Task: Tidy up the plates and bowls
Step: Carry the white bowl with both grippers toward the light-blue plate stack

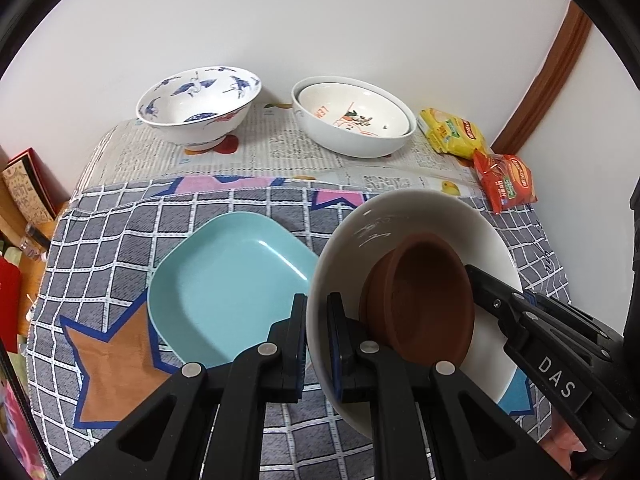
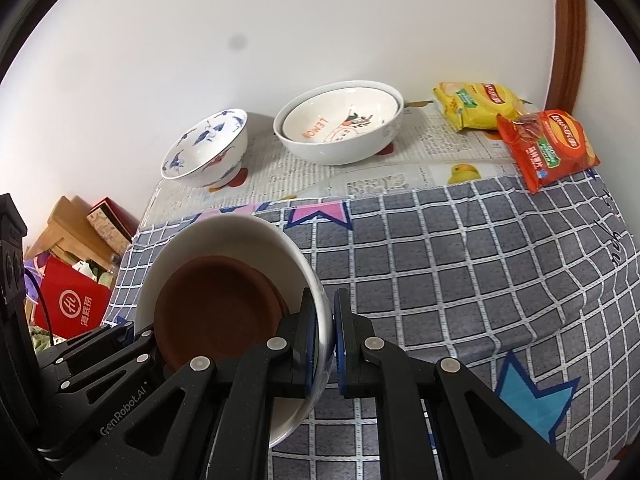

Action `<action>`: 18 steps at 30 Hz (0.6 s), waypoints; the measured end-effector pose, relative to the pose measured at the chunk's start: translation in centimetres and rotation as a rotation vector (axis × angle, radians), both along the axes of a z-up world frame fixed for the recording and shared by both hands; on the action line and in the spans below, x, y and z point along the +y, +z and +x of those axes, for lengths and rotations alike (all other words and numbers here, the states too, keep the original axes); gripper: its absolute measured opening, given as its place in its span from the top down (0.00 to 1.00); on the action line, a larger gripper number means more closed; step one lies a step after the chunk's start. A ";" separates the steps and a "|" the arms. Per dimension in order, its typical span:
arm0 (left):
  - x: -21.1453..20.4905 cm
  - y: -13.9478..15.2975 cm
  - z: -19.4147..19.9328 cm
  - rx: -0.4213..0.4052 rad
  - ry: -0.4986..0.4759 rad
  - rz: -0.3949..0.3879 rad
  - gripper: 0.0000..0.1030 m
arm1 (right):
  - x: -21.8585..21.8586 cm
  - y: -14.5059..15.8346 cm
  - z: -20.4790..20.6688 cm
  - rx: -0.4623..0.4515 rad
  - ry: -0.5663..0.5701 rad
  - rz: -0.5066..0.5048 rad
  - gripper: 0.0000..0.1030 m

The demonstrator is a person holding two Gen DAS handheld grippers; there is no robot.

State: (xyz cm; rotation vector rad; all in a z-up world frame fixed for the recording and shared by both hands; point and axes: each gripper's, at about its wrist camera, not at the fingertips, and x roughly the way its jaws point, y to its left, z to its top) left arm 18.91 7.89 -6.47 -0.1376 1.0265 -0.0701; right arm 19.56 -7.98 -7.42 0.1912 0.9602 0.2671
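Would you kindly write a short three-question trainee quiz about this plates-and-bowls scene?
1. True or false: both grippers clamp the white bowl.
2. What sits inside it?
3. The teal plate lies: A) on the newspaper, B) on the checked cloth, C) in a bowl.

Key:
1. True; the left gripper and right gripper pinch opposite rims.
2. A brown dish.
3. B
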 end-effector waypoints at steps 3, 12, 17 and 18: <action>0.7 -0.2 0.0 0.003 0.011 -0.003 0.90 | 0.8 -0.2 0.1 0.003 0.008 -0.003 0.92; 2.8 -0.5 -0.1 0.009 0.041 -0.012 0.91 | 3.0 -0.4 0.2 0.007 0.036 -0.009 0.92; 4.0 -0.9 -0.1 0.013 0.056 -0.021 0.91 | 4.2 -0.7 0.4 0.013 0.050 -0.016 0.92; 4.2 -1.0 -0.1 0.014 0.059 -0.024 0.91 | 4.5 -0.7 0.5 0.015 0.052 -0.018 0.92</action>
